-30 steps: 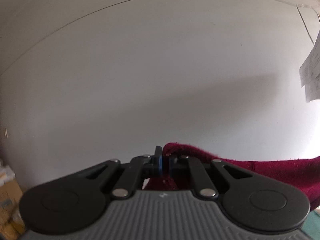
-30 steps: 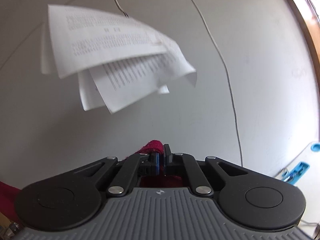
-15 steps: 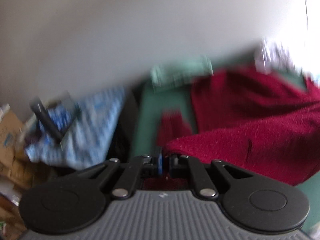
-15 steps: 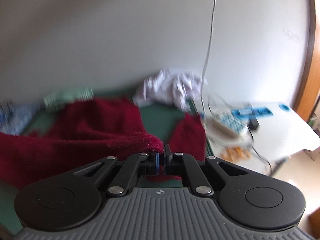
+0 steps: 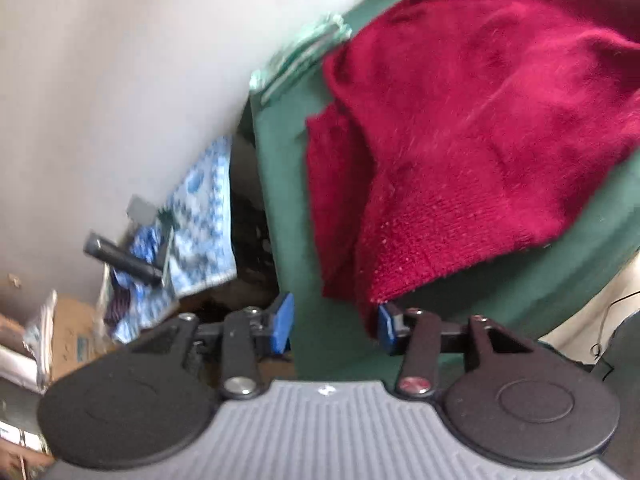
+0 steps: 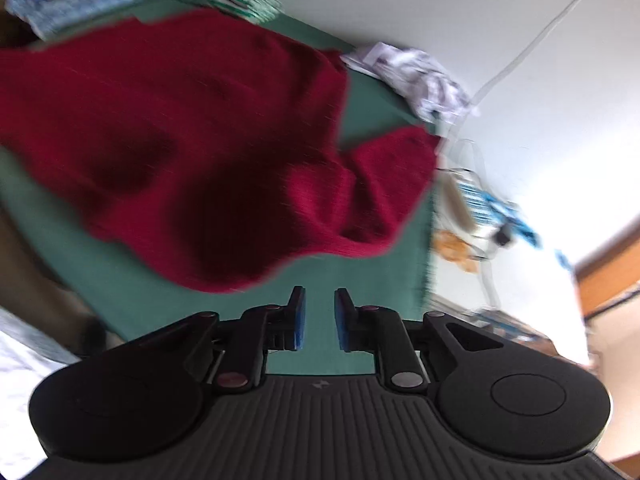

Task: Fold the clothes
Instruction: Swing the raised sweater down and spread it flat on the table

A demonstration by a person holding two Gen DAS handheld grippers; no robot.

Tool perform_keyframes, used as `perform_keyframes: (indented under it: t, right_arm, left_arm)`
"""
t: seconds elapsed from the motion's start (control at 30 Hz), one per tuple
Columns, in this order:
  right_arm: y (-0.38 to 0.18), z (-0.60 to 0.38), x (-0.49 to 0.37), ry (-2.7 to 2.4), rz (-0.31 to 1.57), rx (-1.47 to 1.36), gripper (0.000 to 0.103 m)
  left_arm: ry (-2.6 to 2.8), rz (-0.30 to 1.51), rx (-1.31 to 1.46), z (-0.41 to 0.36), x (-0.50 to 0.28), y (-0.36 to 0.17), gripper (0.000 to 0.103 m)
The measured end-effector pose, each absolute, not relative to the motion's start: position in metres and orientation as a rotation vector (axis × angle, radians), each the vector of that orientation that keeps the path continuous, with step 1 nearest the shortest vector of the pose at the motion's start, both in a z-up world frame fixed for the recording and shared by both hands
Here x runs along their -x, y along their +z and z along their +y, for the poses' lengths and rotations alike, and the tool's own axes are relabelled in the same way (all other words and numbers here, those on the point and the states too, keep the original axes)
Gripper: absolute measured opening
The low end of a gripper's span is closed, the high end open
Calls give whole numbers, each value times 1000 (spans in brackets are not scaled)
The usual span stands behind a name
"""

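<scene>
One red knitted sweater (image 5: 472, 128) lies spread and rumpled on one green table surface (image 5: 280, 184); I see it in both wrist views, its ribbed hem toward the cameras, one sleeve folded beside the body at its left edge in the left view.

My left gripper (image 5: 334, 322) has its jaws opening. The blue pads (image 5: 282, 322) stand well apart; the hem's corner hangs just at the right-hand pad, but nothing is pinched between the two.

My right gripper (image 6: 319, 320) also has its jaws opening. Its two blue pads face each other across a clear gap with only green surface behind, and the sweater's edge lies just beyond the fingertips, not touching them.

Other cloth items, counted: one green-and-white striped folded piece (image 6: 232, 0) at the far table edge, one crumpled white garment (image 6: 424, 76) at the far right corner, and one blue-and-white patterned cloth (image 5: 200, 216) off the table's left side. One thin white cable (image 6: 540, 36) runs up the wall. Motion blur hides finer detail.
</scene>
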State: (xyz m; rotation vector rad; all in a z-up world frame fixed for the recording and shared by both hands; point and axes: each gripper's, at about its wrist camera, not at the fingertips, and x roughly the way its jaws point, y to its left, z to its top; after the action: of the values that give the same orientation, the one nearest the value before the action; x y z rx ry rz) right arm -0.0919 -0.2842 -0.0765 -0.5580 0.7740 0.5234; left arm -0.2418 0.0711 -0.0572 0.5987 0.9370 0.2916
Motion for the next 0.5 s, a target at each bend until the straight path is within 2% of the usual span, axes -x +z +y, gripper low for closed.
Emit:
perform_keyframes:
  t: [0.03, 0.07, 0.1, 0.17, 0.3, 0.47, 0.5]
  right_arm:
    - [-81, -278, 93, 549, 794, 515, 44]
    - [-87, -270, 93, 572, 826, 480, 44]
    - [-96, -261, 92, 594, 860, 455, 42]
    - [-110, -246, 90, 617, 896, 412, 42]
    - [-127, -218, 98, 689, 805, 481, 38]
    - [-136, -189, 114, 757, 652, 642, 40]
    - [-141, -186, 111, 751, 658, 651, 37]
  left_arm:
    - [298, 903, -610, 67, 239, -55, 62]
    - [315, 867, -626, 63, 234, -54, 82]
    - [341, 838, -642, 60, 227, -56, 91]
    - [388, 843, -658, 64, 206, -67, 86]
    - [483, 934, -605, 87, 190, -77, 62]
    - [280, 808, -459, 53, 232, -41, 62]
    - [203, 769, -451, 35, 238, -39, 63]
